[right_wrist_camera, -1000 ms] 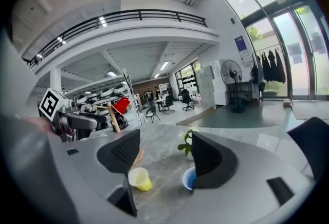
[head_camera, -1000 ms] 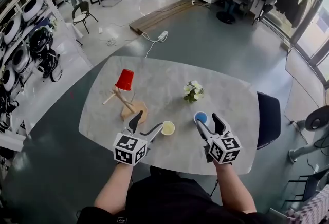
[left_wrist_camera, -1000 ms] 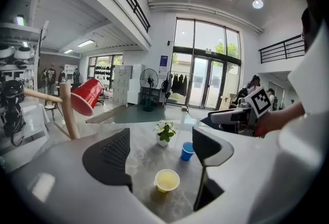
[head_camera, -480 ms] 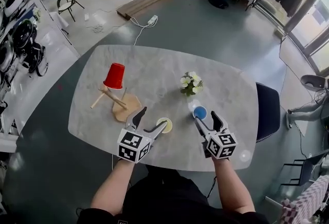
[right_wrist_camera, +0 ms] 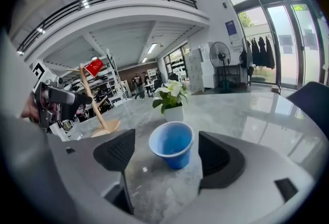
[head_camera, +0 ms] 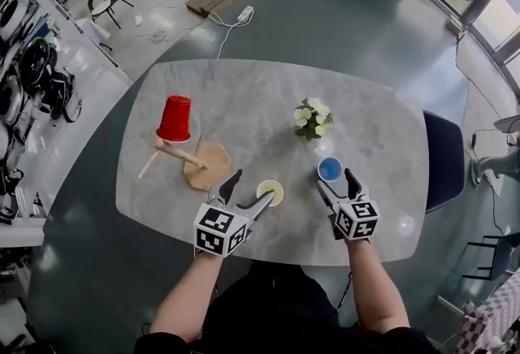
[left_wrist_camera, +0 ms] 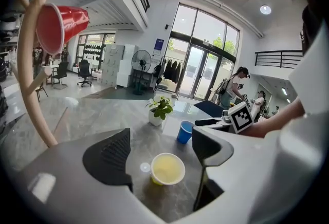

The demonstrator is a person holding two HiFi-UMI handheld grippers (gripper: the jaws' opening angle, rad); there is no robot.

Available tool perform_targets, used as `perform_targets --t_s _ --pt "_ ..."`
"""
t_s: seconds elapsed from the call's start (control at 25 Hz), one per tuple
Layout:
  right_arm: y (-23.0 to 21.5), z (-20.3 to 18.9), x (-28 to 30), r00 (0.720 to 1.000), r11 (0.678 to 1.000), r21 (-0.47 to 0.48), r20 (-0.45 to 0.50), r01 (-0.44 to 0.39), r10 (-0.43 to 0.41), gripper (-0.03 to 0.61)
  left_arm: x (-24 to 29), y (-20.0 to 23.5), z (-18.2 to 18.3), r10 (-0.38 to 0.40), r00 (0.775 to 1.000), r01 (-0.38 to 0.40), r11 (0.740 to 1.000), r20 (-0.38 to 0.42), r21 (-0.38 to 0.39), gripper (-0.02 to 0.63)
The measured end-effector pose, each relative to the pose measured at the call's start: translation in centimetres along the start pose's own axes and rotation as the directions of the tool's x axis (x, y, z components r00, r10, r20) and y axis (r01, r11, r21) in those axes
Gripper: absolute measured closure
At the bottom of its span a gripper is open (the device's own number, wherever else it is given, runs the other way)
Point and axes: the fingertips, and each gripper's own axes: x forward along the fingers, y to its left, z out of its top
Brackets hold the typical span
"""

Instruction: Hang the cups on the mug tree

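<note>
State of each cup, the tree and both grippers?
red cup: hung on mug tree
mug tree: upright, one cup hung
yellow cup: upright, on table
blue cup: upright, on table
left gripper: open, yellow cup between jaws
right gripper: just opened wider, blue cup between jaws, ungripped

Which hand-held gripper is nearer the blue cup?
Right. The right hand-held gripper, jaws just opened wider, has the blue cup between them; the left hand-held gripper is over at the yellow cup.
</note>
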Motion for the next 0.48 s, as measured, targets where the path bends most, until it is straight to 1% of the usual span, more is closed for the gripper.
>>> perform_targets --t_s 0.2,0.48 --pt "-0.5 -1.4 1.8 1.000 1.000 -0.002 -0.022 -0.006 0.006 0.229 0.2 0.4 -0.5 0.006 1.000 -0.006 1.000 -0.019 -0.007 0.232" --pt "-1.0 -3.0 3.6 0.996 0.998 -0.067 -0.086 0.007 -0.013 0.229 0.1 0.3 -0.8 0.006 0.999 -0.007 1.000 -0.032 -0.017 0.232"
